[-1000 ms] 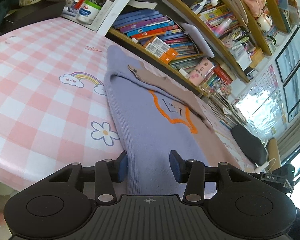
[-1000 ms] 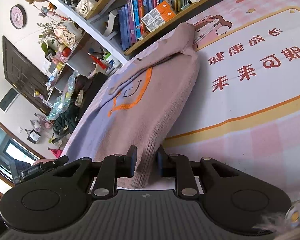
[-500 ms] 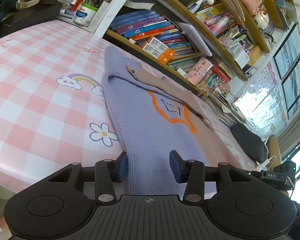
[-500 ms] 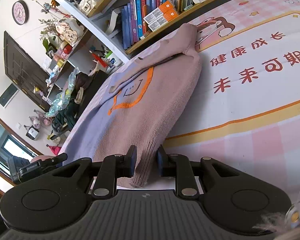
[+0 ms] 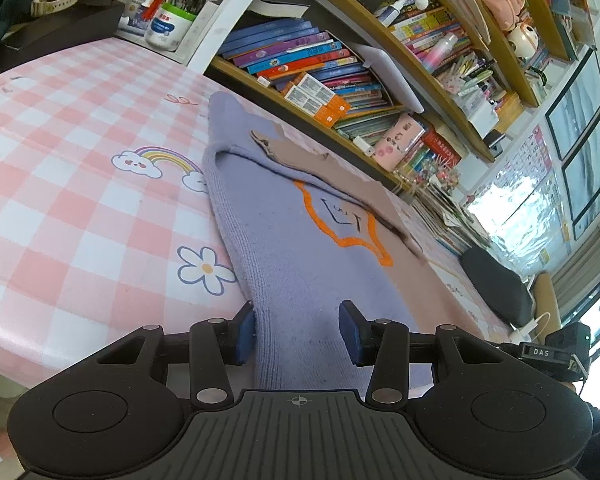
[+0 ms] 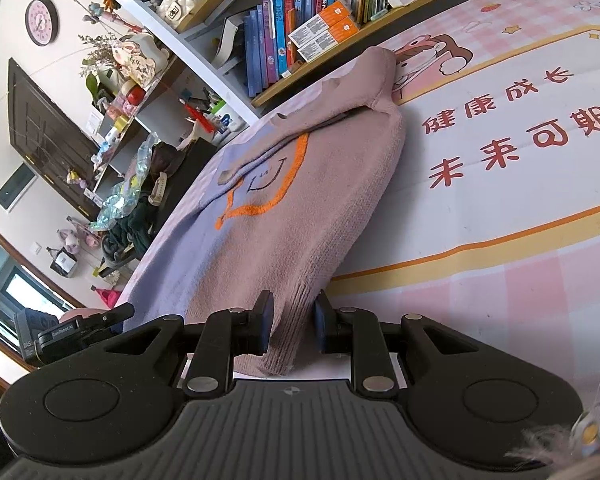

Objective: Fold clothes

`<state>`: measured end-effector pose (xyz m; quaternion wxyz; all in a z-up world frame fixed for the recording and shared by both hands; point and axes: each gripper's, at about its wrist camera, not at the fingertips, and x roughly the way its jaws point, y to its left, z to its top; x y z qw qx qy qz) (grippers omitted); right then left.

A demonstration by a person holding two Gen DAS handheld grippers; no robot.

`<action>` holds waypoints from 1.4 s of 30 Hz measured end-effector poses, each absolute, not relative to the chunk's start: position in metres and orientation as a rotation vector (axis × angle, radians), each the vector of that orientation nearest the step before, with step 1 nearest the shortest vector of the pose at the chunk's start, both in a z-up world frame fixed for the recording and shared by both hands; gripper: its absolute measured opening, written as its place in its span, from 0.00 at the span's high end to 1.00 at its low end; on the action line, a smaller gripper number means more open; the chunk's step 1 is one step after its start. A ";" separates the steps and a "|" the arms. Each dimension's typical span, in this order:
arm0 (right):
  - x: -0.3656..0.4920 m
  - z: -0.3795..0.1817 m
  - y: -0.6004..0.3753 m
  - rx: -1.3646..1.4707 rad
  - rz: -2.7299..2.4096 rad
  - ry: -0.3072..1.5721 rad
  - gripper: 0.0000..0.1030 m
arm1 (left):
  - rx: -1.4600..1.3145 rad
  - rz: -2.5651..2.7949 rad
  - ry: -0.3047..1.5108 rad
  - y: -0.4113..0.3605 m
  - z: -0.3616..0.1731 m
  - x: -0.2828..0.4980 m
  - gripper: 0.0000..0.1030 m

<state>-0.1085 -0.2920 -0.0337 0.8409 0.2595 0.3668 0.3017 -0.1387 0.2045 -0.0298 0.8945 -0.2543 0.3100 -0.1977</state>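
A knit sweater (image 5: 292, 248), lilac on one half and dusty pink on the other with an orange outline motif, lies flat on the table. In the left wrist view my left gripper (image 5: 298, 332) sits at the lilac hem. Its jaws stand apart with flat, unbunched fabric between them, and the left pad (image 5: 244, 332) touches the sweater's side edge. In the right wrist view the sweater (image 6: 292, 216) runs away from my right gripper (image 6: 292, 328), which is shut on the pink hem corner. The other gripper shows at the left edge there.
The table wears a pink checked cloth (image 5: 80, 200) with a printed mat (image 6: 500, 168) bearing red characters. Bookshelves (image 5: 320, 68) full of books line the far edge. A pen pot (image 5: 168, 28) and a dark pouch (image 5: 496, 288) stand at the table's ends.
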 end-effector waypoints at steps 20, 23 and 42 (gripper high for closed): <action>-0.110 -0.033 -0.290 0.519 0.649 0.766 0.81 | -0.538 -0.421 0.641 0.205 -0.030 -0.136 0.56; -0.110 -0.032 -0.290 0.511 0.648 0.765 0.81 | -0.521 -0.419 0.636 0.203 -0.030 -0.138 0.56; -0.153 -0.017 -0.332 0.612 0.700 0.733 0.95 | -0.615 -0.549 0.659 0.205 -0.026 -0.167 0.95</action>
